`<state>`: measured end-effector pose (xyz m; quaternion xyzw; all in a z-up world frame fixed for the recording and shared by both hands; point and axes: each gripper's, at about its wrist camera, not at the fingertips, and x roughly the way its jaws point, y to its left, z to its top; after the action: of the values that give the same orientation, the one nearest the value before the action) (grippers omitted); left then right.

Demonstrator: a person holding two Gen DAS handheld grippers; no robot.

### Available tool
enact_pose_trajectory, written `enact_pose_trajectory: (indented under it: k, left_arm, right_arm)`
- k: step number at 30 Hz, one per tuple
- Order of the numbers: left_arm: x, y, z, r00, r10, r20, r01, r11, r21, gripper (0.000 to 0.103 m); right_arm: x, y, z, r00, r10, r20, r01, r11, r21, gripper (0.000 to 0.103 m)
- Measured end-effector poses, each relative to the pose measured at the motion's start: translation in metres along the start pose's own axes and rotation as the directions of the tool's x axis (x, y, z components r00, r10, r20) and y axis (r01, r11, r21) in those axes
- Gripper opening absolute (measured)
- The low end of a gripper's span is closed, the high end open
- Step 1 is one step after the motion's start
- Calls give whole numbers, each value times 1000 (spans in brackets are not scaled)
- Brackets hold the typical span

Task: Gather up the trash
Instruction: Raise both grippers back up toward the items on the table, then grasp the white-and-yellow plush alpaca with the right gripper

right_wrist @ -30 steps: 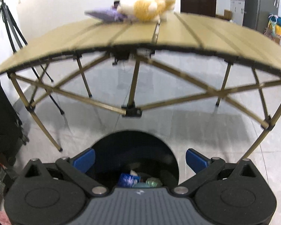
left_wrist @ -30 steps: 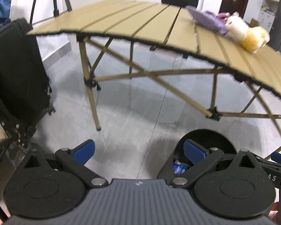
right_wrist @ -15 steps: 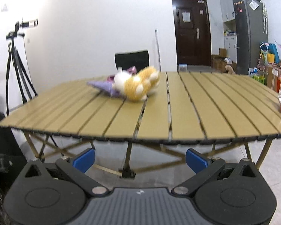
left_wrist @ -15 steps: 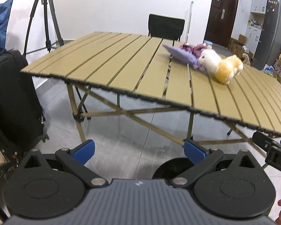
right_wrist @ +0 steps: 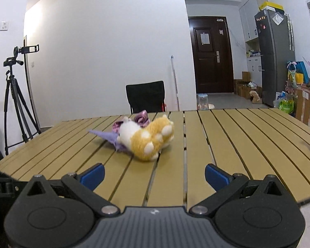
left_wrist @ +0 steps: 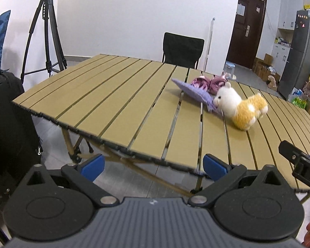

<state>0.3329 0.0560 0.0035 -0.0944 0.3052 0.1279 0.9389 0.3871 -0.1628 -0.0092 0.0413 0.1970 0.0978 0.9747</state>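
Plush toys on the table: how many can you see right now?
1. The plush alpaca lies on its side mid-table, head against the purple cloth. More may be hidden beyond the frame.

Both views toward shared table [left_wrist: 122, 103]

One slatted tabletop [left_wrist: 117, 103] carries one plush alpaca [left_wrist: 240, 108], one purple tasselled cloth [left_wrist: 196, 93] and two purple yarn balls [left_wrist: 199, 82]. One black chair [left_wrist: 183, 49] stands behind it, beside one white pole [left_wrist: 209, 41]. One camera tripod [left_wrist: 45, 31], one dark door [right_wrist: 211, 53], one grey refrigerator [right_wrist: 276, 55] and one clear jar [right_wrist: 202, 101] complete the room, with two hand-held grippers, each showing two blue fingers [right_wrist: 93, 175].
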Motion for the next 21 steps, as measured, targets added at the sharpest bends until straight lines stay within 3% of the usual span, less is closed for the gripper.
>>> enact_pose_trajectory:
  k: [12, 21]
  left_arm:
    - [46, -19, 46, 1000, 12, 25, -12, 1000, 14, 103]
    - [83, -26, 71, 999, 27, 24, -27, 999, 18, 103]
  right_arm:
    - [71, 0, 33, 1000, 2, 6, -2, 1000, 14, 103]
    - [132, 17, 46, 998, -15, -68, 13, 1000, -18, 103]
